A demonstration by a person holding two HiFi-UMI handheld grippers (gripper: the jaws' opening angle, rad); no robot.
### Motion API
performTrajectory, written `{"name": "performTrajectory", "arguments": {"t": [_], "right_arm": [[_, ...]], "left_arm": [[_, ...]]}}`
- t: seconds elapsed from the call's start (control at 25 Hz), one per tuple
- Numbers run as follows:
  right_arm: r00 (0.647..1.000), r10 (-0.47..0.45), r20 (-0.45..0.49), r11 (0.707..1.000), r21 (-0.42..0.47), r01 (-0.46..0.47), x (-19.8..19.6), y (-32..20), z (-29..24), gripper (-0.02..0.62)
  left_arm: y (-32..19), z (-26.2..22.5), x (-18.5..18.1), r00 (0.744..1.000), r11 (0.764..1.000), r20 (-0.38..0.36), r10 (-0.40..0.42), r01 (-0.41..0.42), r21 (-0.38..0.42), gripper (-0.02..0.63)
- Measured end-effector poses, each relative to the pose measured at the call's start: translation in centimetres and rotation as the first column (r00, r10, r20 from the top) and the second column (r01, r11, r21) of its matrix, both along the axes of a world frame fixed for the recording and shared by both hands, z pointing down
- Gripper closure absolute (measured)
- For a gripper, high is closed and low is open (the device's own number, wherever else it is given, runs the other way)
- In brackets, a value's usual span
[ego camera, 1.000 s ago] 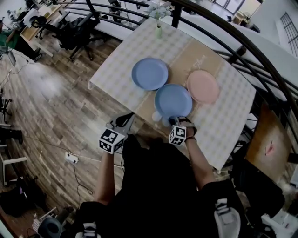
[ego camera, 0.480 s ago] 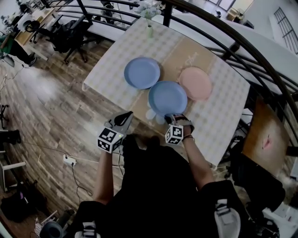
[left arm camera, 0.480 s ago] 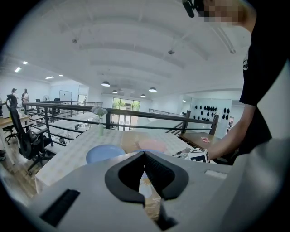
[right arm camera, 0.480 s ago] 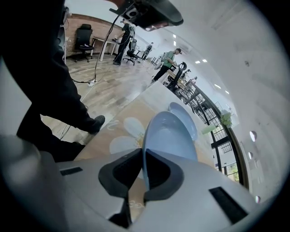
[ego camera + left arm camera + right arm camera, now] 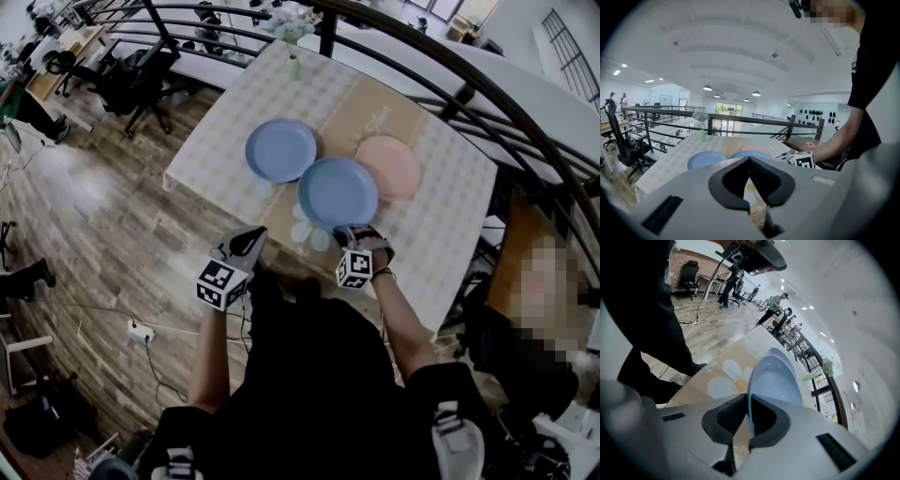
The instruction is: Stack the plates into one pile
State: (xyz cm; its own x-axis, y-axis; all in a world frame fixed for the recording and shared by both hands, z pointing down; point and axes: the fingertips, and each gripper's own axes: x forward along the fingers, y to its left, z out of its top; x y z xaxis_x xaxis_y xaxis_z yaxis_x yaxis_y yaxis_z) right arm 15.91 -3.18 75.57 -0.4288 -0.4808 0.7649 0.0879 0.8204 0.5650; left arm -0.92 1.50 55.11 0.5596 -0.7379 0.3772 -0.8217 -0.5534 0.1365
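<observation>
Item: blue plate [image 5: 337, 192], round, so no long axis. It is gripped at its near rim and extends away from you toward the top of the head view; its hollow face is up. In that view its right edge overlaps the pink plate [image 5: 389, 167]. In the right gripper view it runs edge-on from the jaws toward the upper right of the frame. Whether its far edge touches the surface [image 5: 441, 225] cannot be told. Your right hand-held gripper [image 5: 345, 232] is at lower centre of the surface, its jaws narrow and clamped on that rim. Your left hand-held gripper [image 5: 246, 242] is off the surface's near edge at lower left, jaws brought together with nothing between them. Second blue plate [image 5: 280, 150]: flat on the checked cloth, upper left of the held one. The pink plate lies flat on the tan daisy-print runner [image 5: 361, 117]. Vase of flowers [image 5: 293, 66]: upright, at the far edge, top of frame.
</observation>
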Motion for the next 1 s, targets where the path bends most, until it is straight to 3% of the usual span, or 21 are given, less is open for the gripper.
{"name": "performTrajectory", "arguments": {"t": [0.36,1.0], "right_arm": [[1.000,-0.002,0.001,1.000,0.013,0.002,-2.2,-2.1,-0.5,0.577],[1.000,0.009,0.001,1.000,0.019,-0.009,-10.0,-6.9,-0.8,0.577]], "left_arm": [[-0.8,0.1,-2.5,1.000,1.000,-0.006,-0.018,0.018,-0.009,0.606],[-5.3,-1.1,-9.5,1.000,1.000,0.009,0.003,-0.003,-0.005,0.606]]}}
